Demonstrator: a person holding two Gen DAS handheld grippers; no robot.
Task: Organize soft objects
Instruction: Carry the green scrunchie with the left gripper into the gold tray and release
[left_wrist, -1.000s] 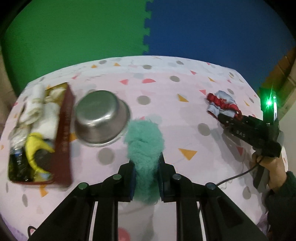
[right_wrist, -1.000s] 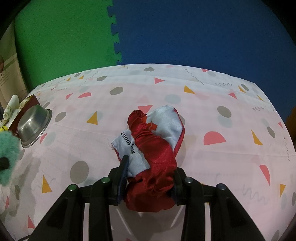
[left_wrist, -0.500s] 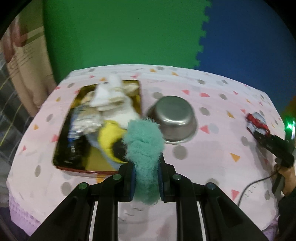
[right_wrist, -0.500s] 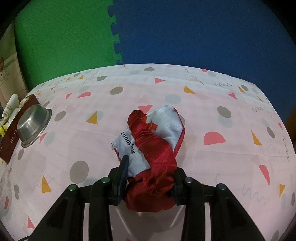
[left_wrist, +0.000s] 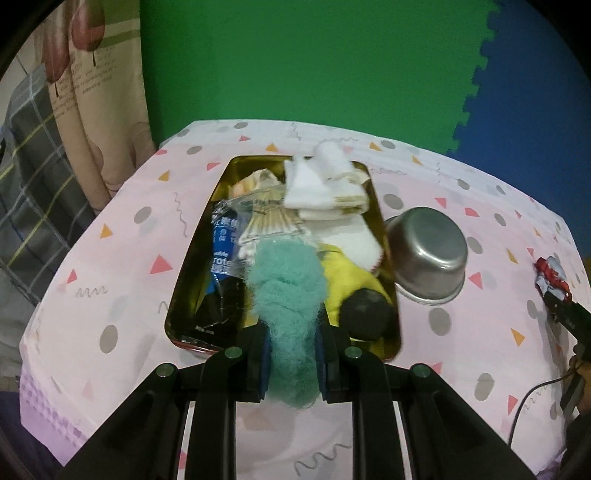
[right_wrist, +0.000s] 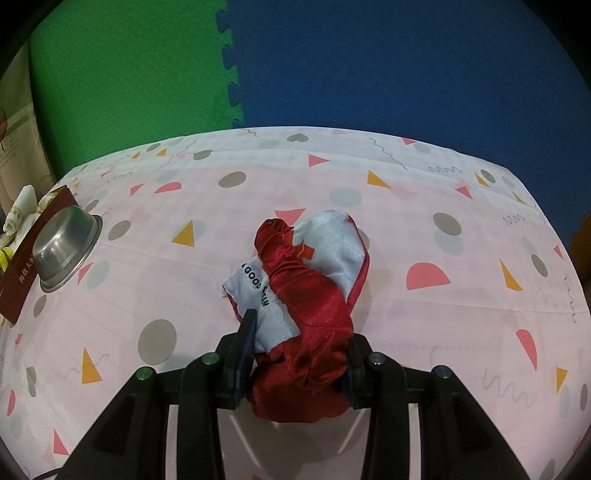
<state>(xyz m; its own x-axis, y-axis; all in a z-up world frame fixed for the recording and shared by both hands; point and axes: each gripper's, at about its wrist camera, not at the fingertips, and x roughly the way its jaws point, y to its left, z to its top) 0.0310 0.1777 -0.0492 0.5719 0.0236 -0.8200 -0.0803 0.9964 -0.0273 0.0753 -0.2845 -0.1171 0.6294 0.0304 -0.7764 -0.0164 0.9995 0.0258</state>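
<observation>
Showing tray (left_wrist: 192, 258) contents (left cam only)

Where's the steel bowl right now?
The steel bowl sits upside down on the tablecloth, right beside the tray's right wall in the left wrist view; the right wrist view shows it far left.
</observation>
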